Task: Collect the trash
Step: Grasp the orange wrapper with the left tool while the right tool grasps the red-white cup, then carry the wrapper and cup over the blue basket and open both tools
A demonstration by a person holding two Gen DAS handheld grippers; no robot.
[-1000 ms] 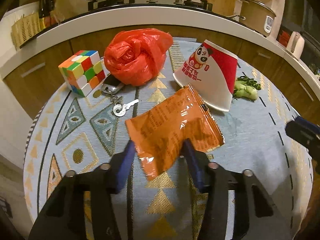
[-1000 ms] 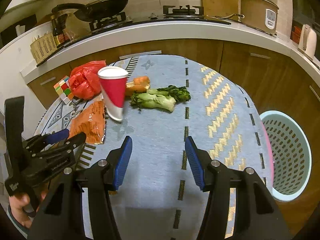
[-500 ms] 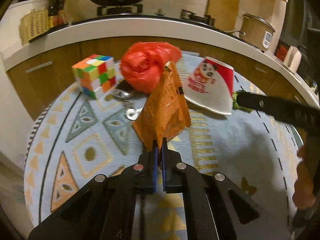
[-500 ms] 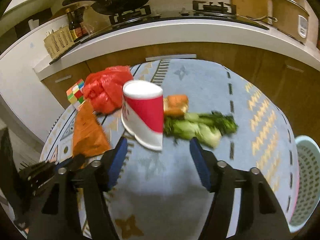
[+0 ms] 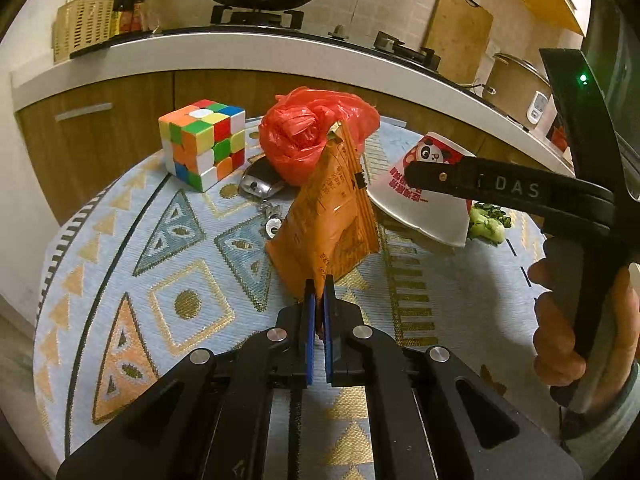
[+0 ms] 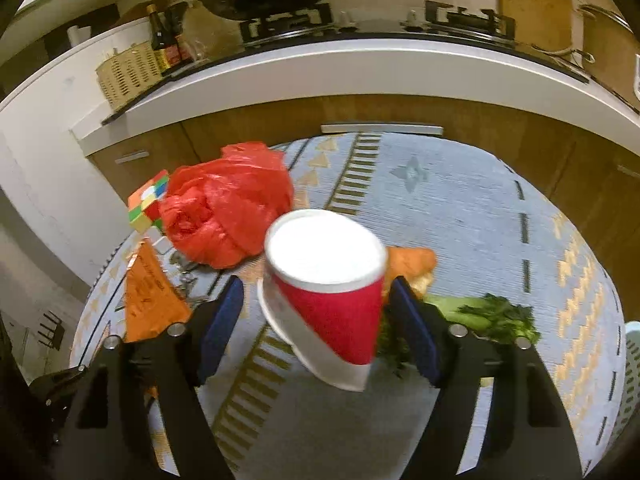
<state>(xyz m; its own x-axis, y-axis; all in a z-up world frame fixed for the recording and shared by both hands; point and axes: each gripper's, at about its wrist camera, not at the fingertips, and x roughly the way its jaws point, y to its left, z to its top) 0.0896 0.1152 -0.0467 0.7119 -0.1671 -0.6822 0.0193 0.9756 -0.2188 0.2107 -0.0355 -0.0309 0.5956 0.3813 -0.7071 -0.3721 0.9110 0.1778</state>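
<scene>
My left gripper [image 5: 317,292] is shut on the near corner of an orange snack wrapper [image 5: 328,216] and holds it up on edge above the patterned tablecloth [image 5: 192,304]. The wrapper also shows in the right wrist view [image 6: 150,296]. My right gripper [image 6: 316,300] is open, its fingers on either side of a tipped red and white paper cup [image 6: 328,284], not touching it. The cup shows in the left wrist view [image 5: 428,192], with the right gripper [image 5: 416,172] in front of it. A crumpled red plastic bag [image 5: 312,136] lies behind the wrapper.
A colour cube [image 5: 202,144] and a key fob with keys [image 5: 260,188] lie left of the bag. Green vegetables [image 6: 488,316] and an orange item [image 6: 412,264] lie right of the cup. A pale basket's rim [image 6: 632,372] shows at the right edge. A kitchen counter [image 6: 360,68] stands behind.
My left gripper shut on the wrapper and lifted it on edge. My right gripper moved forward and left until its open fingers flank the cup.
</scene>
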